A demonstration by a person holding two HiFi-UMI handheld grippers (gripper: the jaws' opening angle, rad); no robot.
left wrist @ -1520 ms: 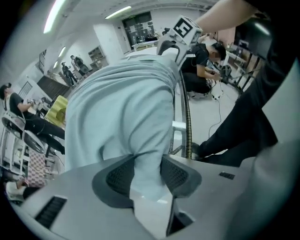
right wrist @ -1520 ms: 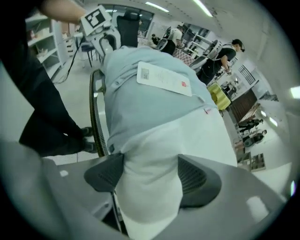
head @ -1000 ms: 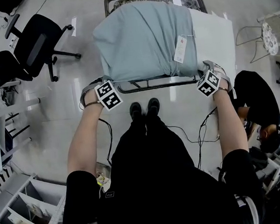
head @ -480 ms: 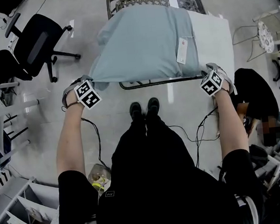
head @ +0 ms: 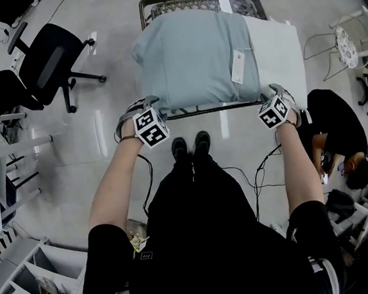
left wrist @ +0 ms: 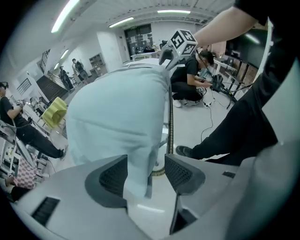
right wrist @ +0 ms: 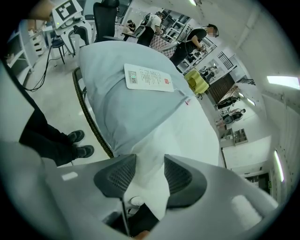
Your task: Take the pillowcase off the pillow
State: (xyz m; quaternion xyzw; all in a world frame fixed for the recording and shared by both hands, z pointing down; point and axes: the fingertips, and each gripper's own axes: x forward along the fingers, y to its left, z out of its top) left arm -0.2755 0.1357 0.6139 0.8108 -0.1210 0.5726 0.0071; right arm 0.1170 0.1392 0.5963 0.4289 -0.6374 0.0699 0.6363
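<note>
Bared pillow [head: 279,51] end at 3 o'clock.
Its left hand-held gripper [left wrist: 145,169] just spread around pillowcase [head: 189,59]; right hand-held gripper [right wrist: 149,174] pinches pillow.

Pillowcase [head: 189,59] pale blue-grey, plain; pillow [head: 279,51] white where bare. Label [head: 237,66] white with a small red patch. Left gripper [left wrist: 146,171] and right gripper [right wrist: 150,174] light grey, with dark grey pads [left wrist: 115,176] in a fine grid; each cube [head: 151,127] in black-and-white squares. Chair [head: 51,59] black. Floor [head: 108,162] pale grey, glossy. Clothes [head: 203,224] and shoes [head: 190,142] black
</note>
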